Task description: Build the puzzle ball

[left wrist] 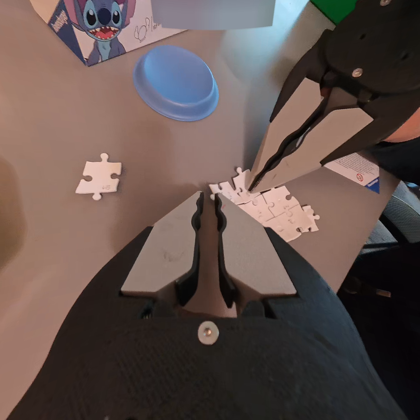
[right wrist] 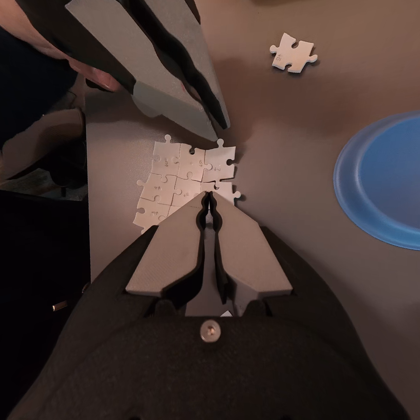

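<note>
A patch of joined white puzzle pieces [left wrist: 276, 210] lies on the grey table near its edge and also shows in the right wrist view [right wrist: 179, 177]. My right gripper [right wrist: 209, 193] is shut, with its tips down on a corner piece [right wrist: 225, 188] that sits slightly raised over the patch; from the left wrist view it [left wrist: 251, 188] comes in from the upper right. My left gripper [left wrist: 209, 196] is narrowly open and empty, its tips just beside the patch's left edge; it [right wrist: 221, 133] hovers at the patch's far edge in the right wrist view. A loose white piece [left wrist: 100, 176] [right wrist: 293, 53] lies apart.
A round blue dish [left wrist: 175, 83] [right wrist: 381, 181] lies upside down on the table beyond the patch. A puzzle box [left wrist: 102, 29] with a blue cartoon figure stands at the back left. A printed leaflet [left wrist: 359, 170] lies at the table edge [right wrist: 87, 159], with a chair below. Some 5 centimetres of space lies between my two pairs of fingers. The loose white piece [left wrist: 100, 176] sits 8 centimetres or so from the ends of my left fingers. The right camera catches it too, in the right wrist view [right wrist: 293, 56].
</note>
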